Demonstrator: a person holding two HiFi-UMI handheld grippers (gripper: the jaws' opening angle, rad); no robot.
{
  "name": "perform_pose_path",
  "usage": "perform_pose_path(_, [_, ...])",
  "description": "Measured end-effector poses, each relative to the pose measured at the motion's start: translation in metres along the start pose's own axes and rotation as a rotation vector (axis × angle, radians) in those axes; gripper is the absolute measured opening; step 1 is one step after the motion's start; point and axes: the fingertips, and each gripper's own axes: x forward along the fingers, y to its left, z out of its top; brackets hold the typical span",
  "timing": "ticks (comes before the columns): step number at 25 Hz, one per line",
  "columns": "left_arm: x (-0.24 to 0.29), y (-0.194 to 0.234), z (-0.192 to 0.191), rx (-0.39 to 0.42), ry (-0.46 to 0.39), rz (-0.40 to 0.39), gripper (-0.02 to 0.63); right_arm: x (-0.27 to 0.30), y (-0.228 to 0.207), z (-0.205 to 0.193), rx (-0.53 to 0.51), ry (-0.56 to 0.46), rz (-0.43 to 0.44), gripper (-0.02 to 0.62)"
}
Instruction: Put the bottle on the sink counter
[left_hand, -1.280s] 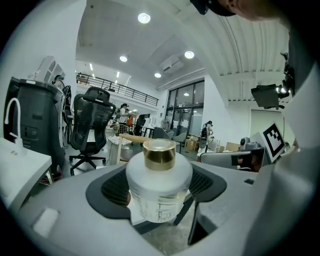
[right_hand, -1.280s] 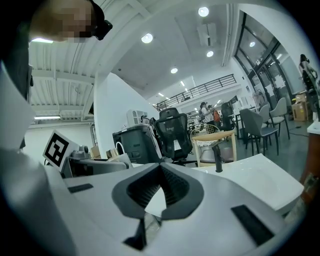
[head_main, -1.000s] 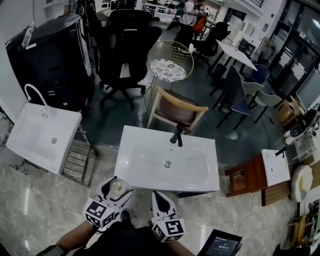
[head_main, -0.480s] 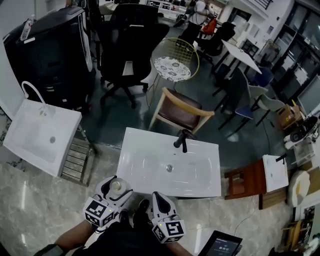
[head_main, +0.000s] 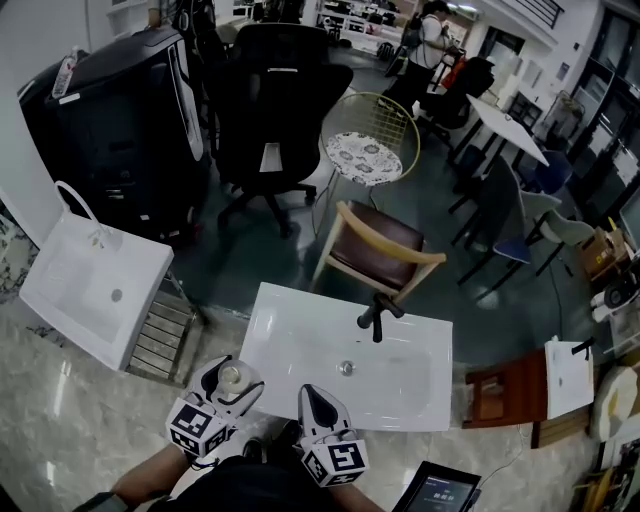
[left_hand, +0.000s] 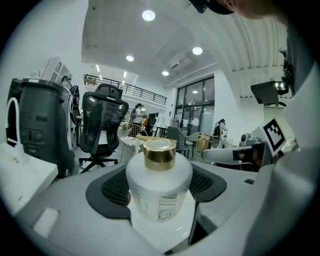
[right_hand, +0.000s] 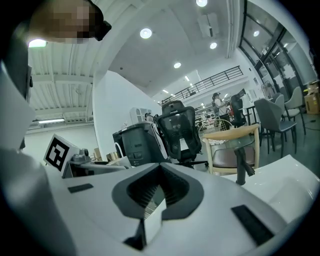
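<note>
My left gripper (head_main: 232, 378) is clenched on the bottle (left_hand: 159, 187), which stands upright between the two jaws, pressed from both sides. It is a squat bottle with rounded shoulders and a frosted, milky white body. A short, shiny gold cap (left_hand: 160, 152) tops it, and there is faint dark print low on its front, too small for me to read. From the head view I see it from above as a pale round cap inside the jaws. It is held in the air just off the near left corner of the white sink counter (head_main: 290, 330), not touching it and not yet over it.

My right gripper (head_main: 313, 398) sits just beside the left one, its jaws pressed together with nothing between them. It points toward the near edge of the same counter. A black faucet (head_main: 377, 318) stands at the far edge of the basin, and a wooden chair (head_main: 380, 245) is behind it.
</note>
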Motion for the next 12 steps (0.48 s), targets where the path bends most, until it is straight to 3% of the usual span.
perform_pose_path(12, [0.061, 0.026, 0.02, 0.014, -0.039, 0.087, 0.337, 0.048, -0.052, 0.009, 0.048, 0.025, 0.072, -0.005])
